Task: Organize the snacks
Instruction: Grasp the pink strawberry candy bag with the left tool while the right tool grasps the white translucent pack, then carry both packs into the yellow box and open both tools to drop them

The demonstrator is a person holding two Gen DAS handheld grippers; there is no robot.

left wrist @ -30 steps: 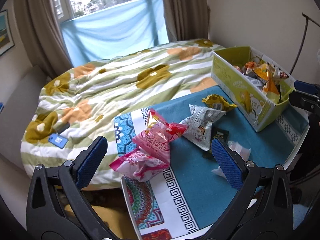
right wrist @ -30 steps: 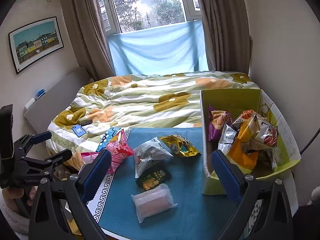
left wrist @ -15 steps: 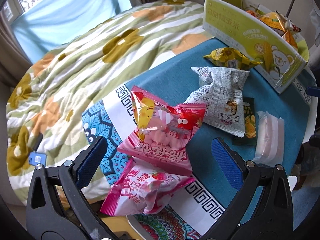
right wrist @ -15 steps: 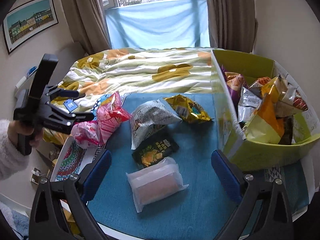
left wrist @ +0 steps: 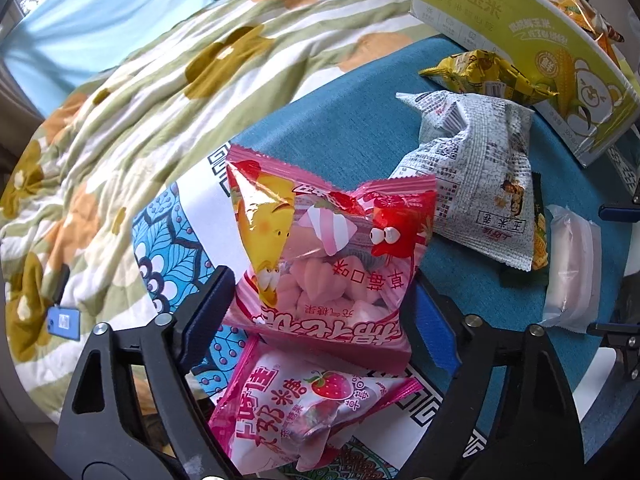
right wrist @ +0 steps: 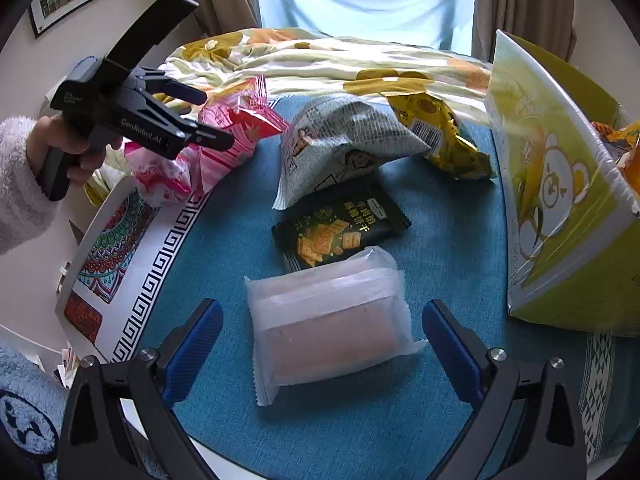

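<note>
A pink marshmallow bag (left wrist: 328,264) stands between the open fingers of my left gripper (left wrist: 320,312), on top of a second pink strawberry bag (left wrist: 304,412). It also shows in the right wrist view (right wrist: 236,132). My right gripper (right wrist: 322,344) is open around a clear-wrapped pale cake pack (right wrist: 328,320) on the blue tablecloth. A grey-white bag (right wrist: 340,144), a dark cracker packet (right wrist: 340,228) and a yellow bag (right wrist: 440,136) lie beyond it. The yellow-green box (right wrist: 560,200) stands at the right with several snacks inside.
A bed with a flowered quilt (left wrist: 160,100) lies beyond the table. The table edge (right wrist: 88,240) with its patterned border runs along the left. My left gripper's body and the hand holding it (right wrist: 120,120) are at upper left in the right wrist view.
Both grippers have moved down and forward. The left now straddles the pink marshmallow bag; the right now straddles the clear cake pack. Both stay open.
</note>
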